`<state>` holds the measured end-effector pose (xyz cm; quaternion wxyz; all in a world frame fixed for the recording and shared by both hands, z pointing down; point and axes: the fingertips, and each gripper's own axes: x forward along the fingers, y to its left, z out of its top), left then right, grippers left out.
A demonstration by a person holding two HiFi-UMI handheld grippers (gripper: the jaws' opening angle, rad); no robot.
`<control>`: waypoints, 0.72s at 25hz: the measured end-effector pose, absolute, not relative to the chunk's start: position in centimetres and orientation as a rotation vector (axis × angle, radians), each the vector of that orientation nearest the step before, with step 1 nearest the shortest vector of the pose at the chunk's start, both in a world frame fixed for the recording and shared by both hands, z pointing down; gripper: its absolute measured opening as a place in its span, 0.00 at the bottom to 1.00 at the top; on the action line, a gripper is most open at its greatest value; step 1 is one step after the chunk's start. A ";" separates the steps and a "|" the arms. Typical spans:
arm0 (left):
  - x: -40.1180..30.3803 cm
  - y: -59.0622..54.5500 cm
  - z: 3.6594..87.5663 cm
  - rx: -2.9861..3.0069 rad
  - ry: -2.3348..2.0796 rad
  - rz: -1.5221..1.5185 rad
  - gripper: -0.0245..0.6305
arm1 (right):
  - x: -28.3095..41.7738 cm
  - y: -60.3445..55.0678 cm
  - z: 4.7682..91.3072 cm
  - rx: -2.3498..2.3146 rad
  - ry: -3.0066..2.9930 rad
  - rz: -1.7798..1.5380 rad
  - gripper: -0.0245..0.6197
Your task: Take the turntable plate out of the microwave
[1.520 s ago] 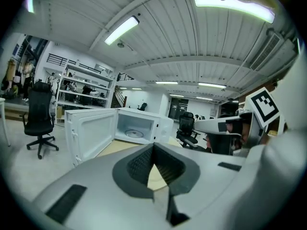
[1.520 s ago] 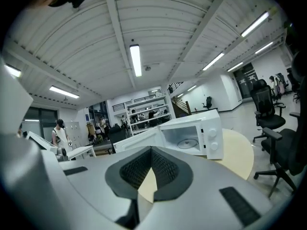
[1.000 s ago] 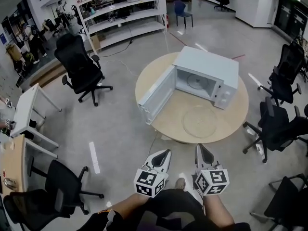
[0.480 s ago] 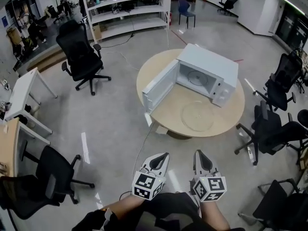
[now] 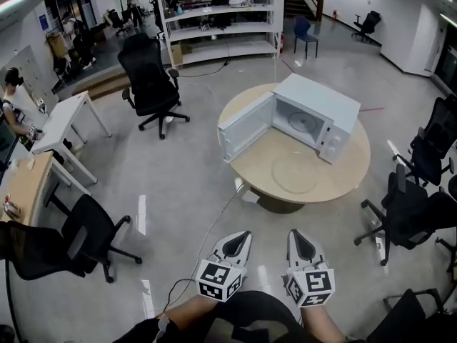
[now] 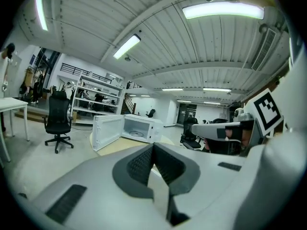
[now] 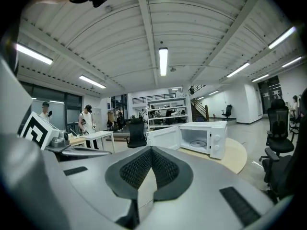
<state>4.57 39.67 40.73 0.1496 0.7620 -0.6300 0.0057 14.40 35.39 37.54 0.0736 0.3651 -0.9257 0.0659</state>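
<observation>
The white microwave (image 5: 320,114) stands on the round wooden table (image 5: 357,174), its door (image 5: 246,127) swung wide open to the left. The clear glass turntable plate (image 5: 295,174) lies flat on the table in front of the microwave. A round ring shows on the cavity floor (image 5: 303,122). Both grippers hang side by side over the floor, well short of the table. My left gripper (image 5: 242,236) is shut and empty; so is my right gripper (image 5: 297,235). The left gripper view shows the microwave (image 6: 139,128) far ahead, and the right gripper view shows the same microwave (image 7: 202,137).
Black office chairs stand around the table at the left (image 5: 152,84), near left (image 5: 78,238) and right (image 5: 407,213). A cable (image 5: 214,227) trails over the grey floor from the table. Desks (image 5: 61,123) and shelves (image 5: 218,20) line the back. People stand at the far left.
The table and microwave look smaller and farther off than before, and more of the floor and chairs has come into view. Both grippers stay shut, side by side.
</observation>
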 end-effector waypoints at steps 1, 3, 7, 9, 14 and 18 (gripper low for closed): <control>5.4 40.6 40.7 2.184 -1.825 0.021 0.11 | 15.2 36.1 37.5 1.078 -2.785 0.196 0.07; 6.6 42.3 40.8 2.160 -1.858 0.026 0.11 | 16.4 37.5 37.4 1.043 -2.802 0.187 0.07; 8.3 45.2 40.9 2.118 -1.928 0.027 0.11 | 17.9 39.9 37.4 0.981 -2.838 0.174 0.07; 8.9 46.5 40.8 2.099 -1.959 0.028 0.11 | 18.4 40.9 37.6 0.950 -2.851 0.181 0.07; 9.7 49.5 40.6 2.054 -2.022 0.038 0.11 | 18.9 43.4 37.4 0.881 -2.884 0.165 0.07; 10.8 50.9 40.2 2.054 -2.057 0.049 0.11 | 19.6 44.9 36.7 0.855 -2.907 0.117 0.07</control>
